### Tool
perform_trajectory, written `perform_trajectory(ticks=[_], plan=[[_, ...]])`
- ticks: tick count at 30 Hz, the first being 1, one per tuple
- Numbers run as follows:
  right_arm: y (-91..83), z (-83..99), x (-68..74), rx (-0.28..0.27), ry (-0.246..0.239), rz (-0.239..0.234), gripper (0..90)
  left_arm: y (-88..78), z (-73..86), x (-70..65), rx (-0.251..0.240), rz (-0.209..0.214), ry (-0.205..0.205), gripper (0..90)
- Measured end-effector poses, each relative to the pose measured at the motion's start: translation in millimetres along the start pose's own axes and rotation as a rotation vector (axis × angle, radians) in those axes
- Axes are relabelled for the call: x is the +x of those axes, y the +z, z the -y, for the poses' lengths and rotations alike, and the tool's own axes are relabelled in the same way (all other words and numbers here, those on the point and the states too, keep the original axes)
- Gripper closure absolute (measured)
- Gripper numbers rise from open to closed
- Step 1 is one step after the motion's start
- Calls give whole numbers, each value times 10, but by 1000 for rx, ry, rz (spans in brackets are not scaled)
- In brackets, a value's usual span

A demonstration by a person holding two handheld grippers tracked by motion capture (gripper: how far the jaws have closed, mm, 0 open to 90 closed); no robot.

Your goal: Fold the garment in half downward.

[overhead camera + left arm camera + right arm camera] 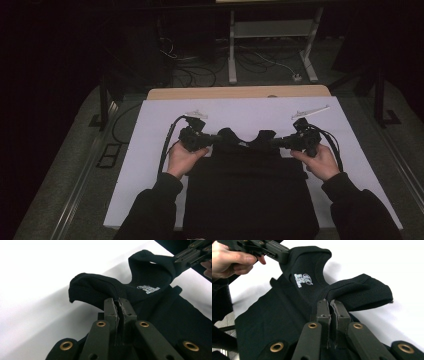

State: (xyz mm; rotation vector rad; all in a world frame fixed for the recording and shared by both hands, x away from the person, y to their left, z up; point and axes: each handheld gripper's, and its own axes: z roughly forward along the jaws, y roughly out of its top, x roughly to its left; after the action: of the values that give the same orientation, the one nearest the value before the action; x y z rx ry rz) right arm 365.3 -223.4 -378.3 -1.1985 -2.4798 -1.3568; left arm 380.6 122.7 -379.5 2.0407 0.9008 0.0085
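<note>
- Item under handling: a black garment (pixel 250 185), apparently a sleeveless top, lying on the white surface (pixel 150 150). Its body runs from the centre of the high view down to 6 o'clock, overhanging the near edge.
- The garment's two shoulder straps sit at its 12 o'clock end — one at about 11 o'clock, one at about 1 o'clock of the garment — both lifted off the surface.
- A small white printed label (pixel 148 289) shows inside the neckline, between the two straps; it appears in the right gripper view too (pixel 302 280).
- Left gripper (pixel 216 138): fingers (pixel 110 312) closed tight on the left strap, with cloth pinched between the pads and only a thin seam of gap. The strap's loose end (pixel 85 288) folds over toward 10 o'clock in the left gripper view.
- Right gripper (pixel 276 142): fingers (pixel 340 313) likewise clamped on the right strap, fabric caught between the pads. The strap end (pixel 372 291) droops toward 2 o'clock in the right gripper view.
- The two grippers face each other across the neckline, at 9 and 3 o'clock of it, well apart.
- Each gripper is carried in a hand — left hand (pixel 181 157), right hand (pixel 320 161) — with dark sleeves entering from 6 o'clock.
- Beyond the surface, at 12 o'clock: a wooden edge (pixel 240 92), and cables (pixel 200 65) on the floor.
</note>
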Motion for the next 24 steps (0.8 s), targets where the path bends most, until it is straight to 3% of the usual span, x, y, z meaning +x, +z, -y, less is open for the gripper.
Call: perform_trajectory(ticks=[9, 16, 24], plan=[[-41, 91, 195, 23, -33, -15, 841, -84, 153, -124, -18, 26, 8, 853], [-29, 217, 247, 42, -20, -21, 841, -132, 279, -205, -26, 38, 7, 853], [-29, 327, 374, 66, -44, -28, 841, -182, 396, -312, -22, 17, 32, 853]])
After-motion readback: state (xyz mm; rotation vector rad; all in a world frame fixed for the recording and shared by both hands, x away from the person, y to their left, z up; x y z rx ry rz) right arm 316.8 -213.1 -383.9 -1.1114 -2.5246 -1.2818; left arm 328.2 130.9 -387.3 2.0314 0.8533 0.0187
